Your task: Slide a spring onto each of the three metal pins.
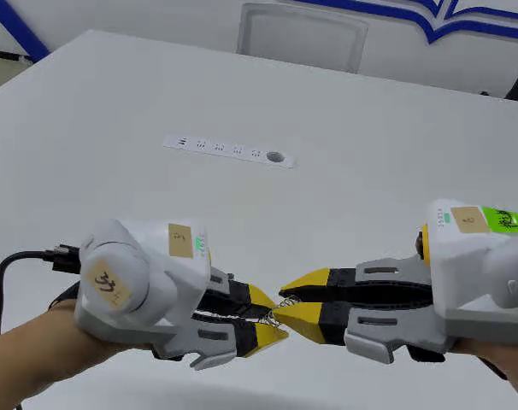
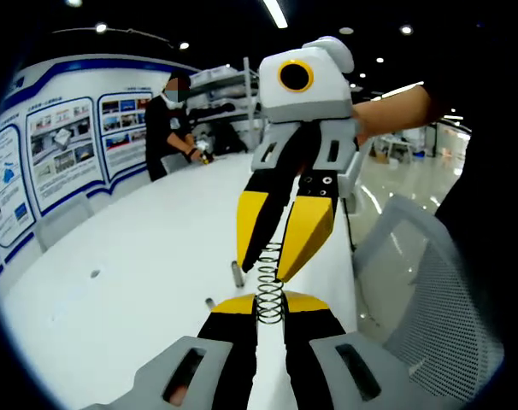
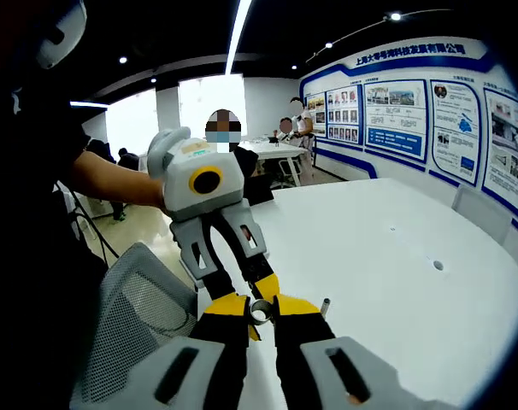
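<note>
A small wire spring (image 1: 282,305) hangs between two yellow-tipped grippers that meet tip to tip above the white table (image 1: 242,85). My left gripper (image 1: 267,318) comes in from the left and is shut on one end of the spring (image 2: 269,295). My right gripper (image 1: 281,301) comes in from the right. It pinches the other end, which shows end-on as a ring (image 3: 261,310) in the right gripper view. Two short metal pins (image 2: 237,273) (image 2: 208,302) stand upright on the table just beyond the tips, and one pin (image 3: 325,305) stands beside my right jaws.
A recessed power strip (image 1: 229,150) lies in the middle of the table, with a chair (image 1: 302,34) at the far edge. A black cable (image 1: 20,265) trails from the left gripper. A mesh chair (image 2: 430,282) stands by the table's near edge. People sit at a far table (image 3: 280,145).
</note>
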Demonstrator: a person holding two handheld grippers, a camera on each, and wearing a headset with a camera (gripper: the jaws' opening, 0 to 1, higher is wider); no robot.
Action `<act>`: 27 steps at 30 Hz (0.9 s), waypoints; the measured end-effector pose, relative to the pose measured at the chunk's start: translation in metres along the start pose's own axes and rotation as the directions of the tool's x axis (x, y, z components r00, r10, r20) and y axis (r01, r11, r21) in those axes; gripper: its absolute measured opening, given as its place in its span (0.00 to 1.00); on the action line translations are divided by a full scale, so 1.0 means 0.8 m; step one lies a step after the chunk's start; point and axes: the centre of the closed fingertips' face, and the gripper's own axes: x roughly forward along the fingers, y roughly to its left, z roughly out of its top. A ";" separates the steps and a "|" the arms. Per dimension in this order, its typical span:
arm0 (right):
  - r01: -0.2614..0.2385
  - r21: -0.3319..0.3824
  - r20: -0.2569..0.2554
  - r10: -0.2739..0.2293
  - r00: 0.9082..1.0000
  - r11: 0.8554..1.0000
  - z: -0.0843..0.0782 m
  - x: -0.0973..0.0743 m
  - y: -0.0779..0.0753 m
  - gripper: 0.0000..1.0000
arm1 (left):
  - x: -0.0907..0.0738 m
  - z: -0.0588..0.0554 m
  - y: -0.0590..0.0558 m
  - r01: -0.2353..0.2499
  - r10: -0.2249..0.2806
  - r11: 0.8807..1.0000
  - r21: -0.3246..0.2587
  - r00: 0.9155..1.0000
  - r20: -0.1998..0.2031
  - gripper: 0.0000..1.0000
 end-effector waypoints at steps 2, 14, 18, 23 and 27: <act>0.004 -0.003 0.002 -0.004 1.000 1.000 0.002 0.001 -0.001 0.12 | 0.001 0.002 0.001 -0.001 0.001 1.000 0.000 1.000 0.003 0.10; 0.031 -0.039 -0.003 -0.031 1.000 0.999 0.011 0.005 -0.004 0.11 | 0.000 0.005 0.006 -0.013 0.014 0.999 -0.046 0.999 0.030 0.11; 0.040 -0.047 -0.007 -0.041 0.999 0.998 0.012 0.006 -0.007 0.11 | -0.006 0.010 0.015 -0.045 0.049 0.996 -0.082 0.997 0.052 0.14; 0.063 -0.044 0.011 -0.063 0.998 0.997 0.021 -0.002 -0.021 0.11 | -0.011 0.007 0.022 -0.071 0.074 0.995 -0.075 0.996 0.042 0.24; 0.093 -0.051 0.012 -0.093 0.996 0.994 0.023 -0.009 -0.035 0.11 | -0.014 0.002 0.024 -0.071 0.073 0.994 -0.083 0.997 0.030 0.34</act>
